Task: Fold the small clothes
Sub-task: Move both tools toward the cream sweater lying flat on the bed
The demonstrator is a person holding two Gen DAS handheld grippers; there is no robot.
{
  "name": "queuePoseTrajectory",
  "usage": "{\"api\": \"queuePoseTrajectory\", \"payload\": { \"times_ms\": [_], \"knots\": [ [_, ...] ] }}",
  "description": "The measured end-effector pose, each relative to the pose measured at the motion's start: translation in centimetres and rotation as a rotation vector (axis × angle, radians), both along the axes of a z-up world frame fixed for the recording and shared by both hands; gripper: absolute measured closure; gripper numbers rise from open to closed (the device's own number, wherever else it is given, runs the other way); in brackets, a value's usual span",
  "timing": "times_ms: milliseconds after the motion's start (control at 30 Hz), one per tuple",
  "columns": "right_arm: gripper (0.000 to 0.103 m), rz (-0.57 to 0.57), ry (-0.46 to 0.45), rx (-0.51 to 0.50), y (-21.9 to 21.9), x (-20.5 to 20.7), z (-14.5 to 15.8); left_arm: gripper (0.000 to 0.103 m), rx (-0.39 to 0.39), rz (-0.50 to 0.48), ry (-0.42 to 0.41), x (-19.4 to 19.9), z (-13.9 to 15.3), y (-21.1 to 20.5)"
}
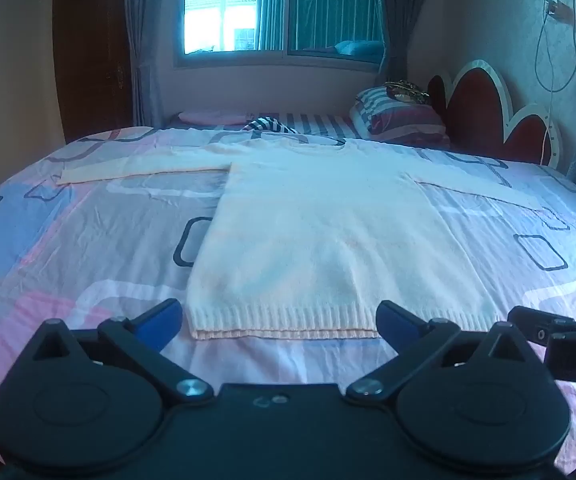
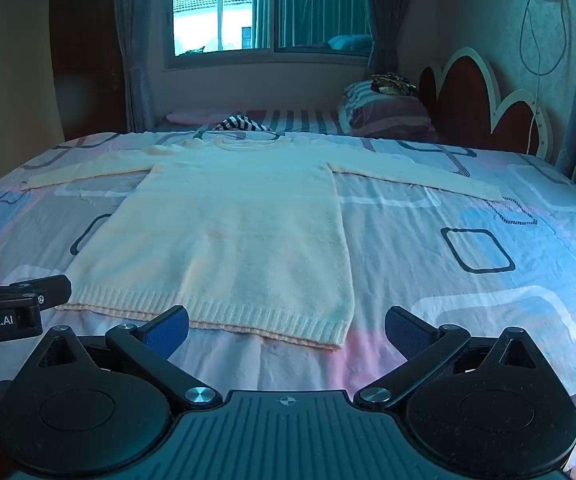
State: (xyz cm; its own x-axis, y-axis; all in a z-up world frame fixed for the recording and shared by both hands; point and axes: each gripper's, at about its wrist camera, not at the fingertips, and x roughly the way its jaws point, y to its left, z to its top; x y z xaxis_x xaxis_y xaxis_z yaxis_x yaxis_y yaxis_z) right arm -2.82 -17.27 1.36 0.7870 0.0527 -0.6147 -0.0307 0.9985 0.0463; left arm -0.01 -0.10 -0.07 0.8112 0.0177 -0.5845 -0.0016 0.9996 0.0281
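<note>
Sweater (image 1: 328, 232), cream knit, long-sleeved: lying flat and face-up on the bedsheet (image 1: 88, 240), both sleeves spreading outward, ribbed hem nearest the camera.

Left wrist view: left gripper (image 1: 278, 322) hovering just short of the hem, its 2 blue-padded fingers (image 1: 160, 320) standing wide apart and gripping nothing; the hem is lying between and beyond the tips, with the right tip overlapping the hem's corner area in the picture. Right gripper (image 1: 568, 320) showing partly at the right edge. Striped pillow (image 1: 400, 116) sitting at the far end beside the red scalloped headboard (image 1: 484, 112); window (image 1: 280, 8) glowing behind.

Right wrist view: right gripper (image 2: 288, 330) also standing fully spread and empty, its left finger reaching over the hem, its right finger over bare sheet (image 2: 468, 240) beside the sweater's (image 2: 228, 232) right corner. Left gripper (image 2: 12, 300) entering from the left edge, near the hem's left corner. A striped garment (image 2: 240, 123) is lying beyond the collar.
</note>
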Motion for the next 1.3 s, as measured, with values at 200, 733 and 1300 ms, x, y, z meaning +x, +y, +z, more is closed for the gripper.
{"api": "queuePoseTrajectory", "payload": {
  "times_ms": [200,733,1300],
  "knots": [
    [0.0,-0.002,0.004,-0.003,-0.11,0.0,0.07,0.001,0.011,0.01,-0.001,-0.44,-0.22,-0.91],
    [0.0,-0.009,-0.004,0.003,-0.25,-0.33,0.5,0.001,-0.018,-0.001,0.015,-0.02,0.44,-0.37],
    [0.0,-0.005,-0.003,0.009,-0.41,-0.03,0.55,0.001,-0.002,0.005,0.018,0.24,0.28,-0.35]
  ]
}}
